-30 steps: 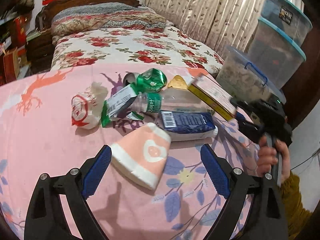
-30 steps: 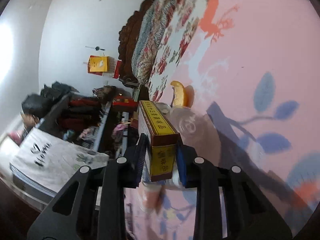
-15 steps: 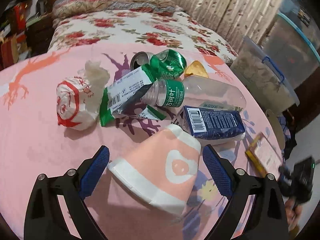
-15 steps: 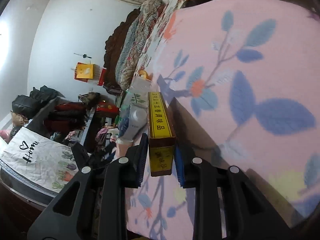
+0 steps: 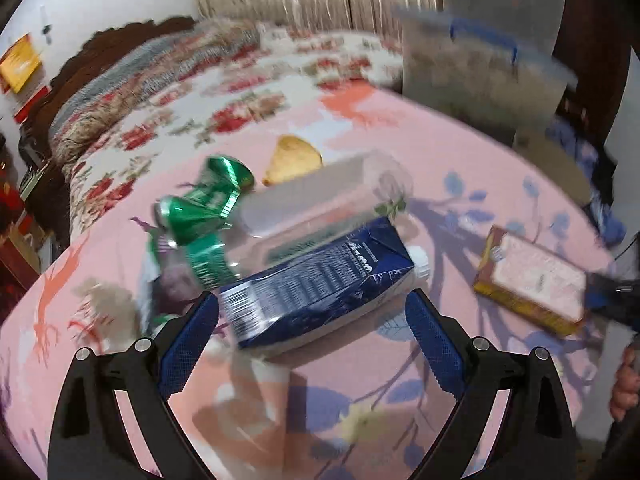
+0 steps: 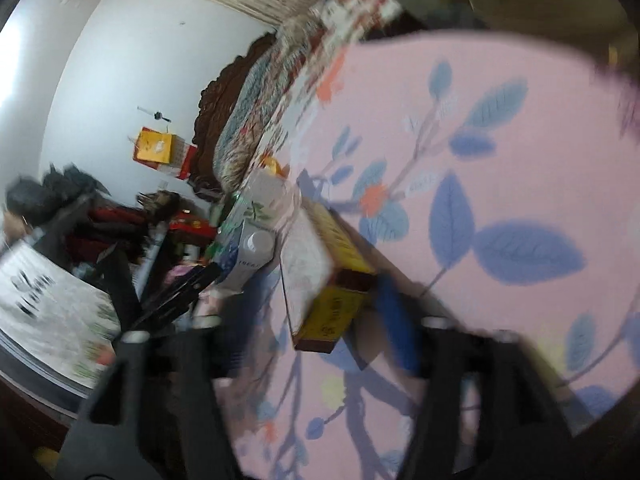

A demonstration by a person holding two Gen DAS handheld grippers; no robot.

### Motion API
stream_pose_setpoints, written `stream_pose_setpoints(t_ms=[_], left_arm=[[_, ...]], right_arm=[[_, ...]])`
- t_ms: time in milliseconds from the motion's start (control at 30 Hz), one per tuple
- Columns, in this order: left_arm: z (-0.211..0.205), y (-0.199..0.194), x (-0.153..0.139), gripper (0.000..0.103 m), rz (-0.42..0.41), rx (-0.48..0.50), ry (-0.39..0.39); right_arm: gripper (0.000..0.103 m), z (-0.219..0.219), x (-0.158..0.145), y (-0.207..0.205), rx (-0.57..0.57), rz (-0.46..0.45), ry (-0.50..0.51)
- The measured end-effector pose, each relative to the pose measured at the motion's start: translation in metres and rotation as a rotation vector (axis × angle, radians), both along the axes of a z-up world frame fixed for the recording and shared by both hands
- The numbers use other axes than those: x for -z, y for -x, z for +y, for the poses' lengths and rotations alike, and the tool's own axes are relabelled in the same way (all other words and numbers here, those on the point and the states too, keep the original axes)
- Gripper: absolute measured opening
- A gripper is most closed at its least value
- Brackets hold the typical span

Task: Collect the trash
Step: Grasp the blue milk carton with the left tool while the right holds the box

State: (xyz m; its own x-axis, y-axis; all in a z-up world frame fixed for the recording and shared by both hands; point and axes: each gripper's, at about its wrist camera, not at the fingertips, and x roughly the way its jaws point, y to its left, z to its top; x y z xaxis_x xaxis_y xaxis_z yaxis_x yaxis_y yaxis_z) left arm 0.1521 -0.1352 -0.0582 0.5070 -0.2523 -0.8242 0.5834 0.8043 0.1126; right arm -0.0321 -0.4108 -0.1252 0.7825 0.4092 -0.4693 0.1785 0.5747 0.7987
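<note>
At lower centre of my right wrist view, my right gripper has just been opening; the yellow box, clamped before, lies loose on the pink cloth. My left gripper, wide open and empty, now frames the blue carton.

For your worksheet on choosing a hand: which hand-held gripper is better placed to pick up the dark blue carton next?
Left. The left hand-held gripper stands open with the dark blue carton between its fingers. The right hand-held gripper sits by the yellow box, farther from the carton.
</note>
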Motion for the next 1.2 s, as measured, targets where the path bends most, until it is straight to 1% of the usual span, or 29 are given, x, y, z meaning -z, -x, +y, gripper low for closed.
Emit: stream_pose_setpoints(t_ms=[33,100,133,233,300,333,400,433,467,533,600,667,733,767,800,833,900,933,1033,1067,1133,1200], left_arm=[[-0.005,-0.005,0.006,0.091,0.021,0.003,-0.018],[-0.011,-0.011,0.013,0.092,0.015,-0.017,-0.059],[-0.013,-0.011,0.013,0.091,0.016,-0.015,-0.055],[-0.018,0.001,0.005,0.085,0.058,0.044,0.023],[-0.028,0.015,0.001,0.085,0.106,0.105,0.065],[-0.034,0.023,0.001,0.085,0.144,0.147,0.092],[-0.042,0.031,0.003,0.083,0.219,0.204,0.11],[-0.044,0.034,0.003,0.082,0.22,0.211,0.103],[-0.042,0.033,0.0,0.082,0.171,0.198,0.08],[-0.035,0.027,-0.007,0.081,0.113,0.171,0.058],[-0.022,0.008,-0.012,0.082,0.107,0.138,0.055],[-0.009,-0.012,-0.011,0.085,0.103,0.119,0.04],[0.005,-0.033,-0.001,0.085,0.146,0.084,0.018],[0.009,-0.037,0.002,0.087,0.161,0.072,0.012],[0.014,-0.04,0.003,0.088,0.159,0.065,0.015],[0.018,-0.042,0.005,0.088,0.171,0.064,0.023],[0.023,-0.045,0.009,0.086,0.224,0.044,0.065],[0.023,-0.043,0.009,0.085,0.234,0.044,0.083],[0.01,-0.021,0.006,0.085,0.248,0.113,0.108],[0.004,-0.01,0.005,0.085,0.26,0.156,0.117],[-0.01,0.008,0.004,0.085,0.261,0.213,0.102],[-0.023,0.023,0.004,0.086,0.237,0.258,0.074]], right_arm=[[0.08,0.003,-0.007,0.003,0.009,-0.009,0.065],[0.08,0.007,-0.016,0.005,-0.003,-0.016,0.16],[0.08,0.009,-0.02,0.005,-0.013,-0.018,0.199],[0.08,0.013,-0.024,0.005,-0.025,-0.019,0.288],[0.08,0.014,-0.025,0.002,-0.028,-0.013,0.335],[0.08,0.012,-0.024,0.001,-0.03,-0.013,0.336],[0.08,0.009,-0.023,0.001,-0.025,-0.015,0.311],[0.08,0.006,-0.022,0.003,-0.022,-0.019,0.294],[0.08,0.008,-0.021,0.005,-0.021,-0.021,0.29],[0.08,0.006,-0.021,0.007,-0.021,-0.023,0.285],[0.08,0.003,-0.02,0.009,-0.016,-0.023,0.272],[0.08,-0.001,-0.018,0.012,-0.005,-0.021,0.246],[0.08,-0.003,-0.016,0.013,0.002,-0.021,0.225],[0.08,-0.003,-0.016,0.012,0.003,-0.02,0.223],[0.08,-0.002,-0.016,0.012,0.003,-0.019,0.222],[0.08,-0.001,-0.015,0.011,0.001,-0.016,0.224],[0.08,0.001,-0.015,0.009,-0.004,-0.012,0.224],[0.08,0.002,-0.014,0.007,-0.008,-0.008,0.219],[0.08,0.005,-0.013,0.006,-0.018,-0.006,0.213],[0.08,0.007,-0.014,0.005,-0.021,-0.005,0.218],[0.08,0.008,-0.015,0.004,-0.024,-0.005,0.232],[0.08,0.01,-0.017,0.005,-0.024,-0.008,0.255]])
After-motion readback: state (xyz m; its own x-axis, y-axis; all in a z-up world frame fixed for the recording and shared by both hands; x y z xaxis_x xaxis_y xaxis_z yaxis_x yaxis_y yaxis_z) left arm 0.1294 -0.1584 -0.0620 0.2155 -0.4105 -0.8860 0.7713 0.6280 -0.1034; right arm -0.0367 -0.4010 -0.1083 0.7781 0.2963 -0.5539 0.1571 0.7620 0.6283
